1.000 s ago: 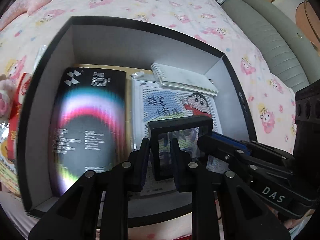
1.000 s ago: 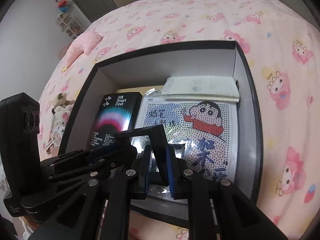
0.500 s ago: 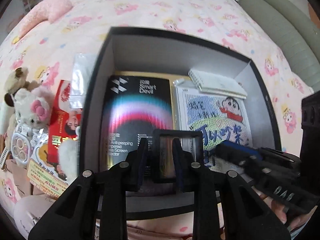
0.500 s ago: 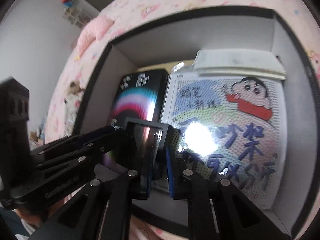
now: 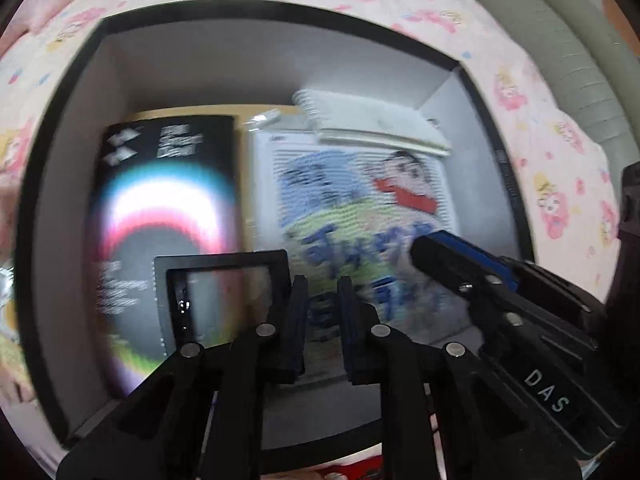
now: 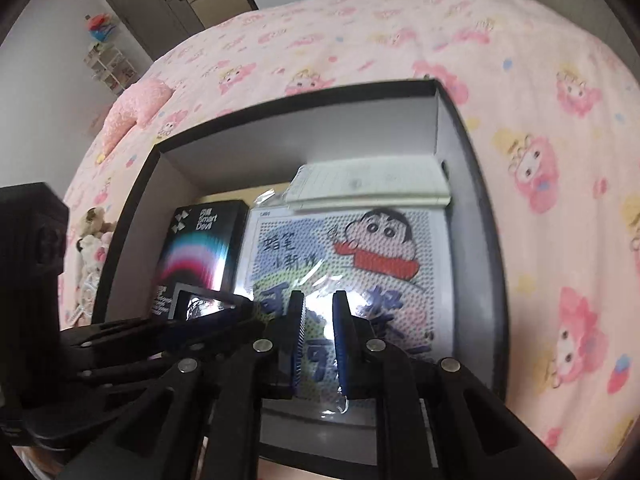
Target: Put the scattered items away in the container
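A black-rimmed grey box [image 5: 280, 68] [image 6: 328, 140] sits on the pink bed. Inside lie a black Smart Devil package [image 5: 160, 208] [image 6: 200, 248], a cartoon bead-art pack [image 5: 360, 208] [image 6: 352, 264] and a white notebook [image 5: 372, 120] [image 6: 372, 184]. A small black-framed mirror [image 5: 222, 300] [image 6: 192, 302] lies on the black package, free of both grippers. My left gripper [image 5: 322, 320] hovers just right of the mirror, slightly open and empty. My right gripper [image 6: 318, 336] is slightly open and empty above the bead-art pack; it also shows in the left wrist view [image 5: 460, 260].
Plush toys [image 6: 92, 240] and a pink pillow [image 6: 132, 112] lie on the bed left of the box. A grey-green sofa [image 5: 568, 60] stands beyond the bed at the right. A door and shelf [image 6: 160, 4] are at the far wall.
Both grippers let go of the black-framed mirror, which now lies on the black package inside the box. Both grippers have drawn to the right of it.
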The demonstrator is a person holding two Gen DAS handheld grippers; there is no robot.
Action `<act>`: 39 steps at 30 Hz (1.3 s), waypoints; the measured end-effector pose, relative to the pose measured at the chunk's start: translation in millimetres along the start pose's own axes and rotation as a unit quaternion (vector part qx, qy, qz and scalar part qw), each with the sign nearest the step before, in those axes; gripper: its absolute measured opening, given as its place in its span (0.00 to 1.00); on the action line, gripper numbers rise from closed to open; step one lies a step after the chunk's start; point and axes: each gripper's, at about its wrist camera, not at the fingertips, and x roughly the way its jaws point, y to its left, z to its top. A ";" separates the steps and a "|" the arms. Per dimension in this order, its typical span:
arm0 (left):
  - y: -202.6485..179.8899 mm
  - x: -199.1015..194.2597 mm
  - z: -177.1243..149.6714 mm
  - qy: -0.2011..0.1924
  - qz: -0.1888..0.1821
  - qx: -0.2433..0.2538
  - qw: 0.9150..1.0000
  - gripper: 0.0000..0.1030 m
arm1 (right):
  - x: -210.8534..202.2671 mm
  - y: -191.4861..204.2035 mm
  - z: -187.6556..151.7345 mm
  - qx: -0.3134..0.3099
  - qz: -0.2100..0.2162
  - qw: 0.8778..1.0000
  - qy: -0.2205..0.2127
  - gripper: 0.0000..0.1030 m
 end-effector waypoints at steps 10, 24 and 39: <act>51.7 -30.1 16.3 -0.055 -0.025 -0.050 0.997 0.15 | 30.8 33.6 7.3 -0.050 -0.018 0.998 0.043 0.12; 65.9 -21.7 11.4 -0.024 -0.012 -0.046 0.999 0.26 | 68.5 84.9 -12.8 -0.088 0.093 0.981 0.146 0.24; 65.6 -27.2 -10.7 0.000 -0.021 -0.074 0.997 0.14 | 20.6 23.0 -10.2 -0.021 0.015 0.999 0.042 0.23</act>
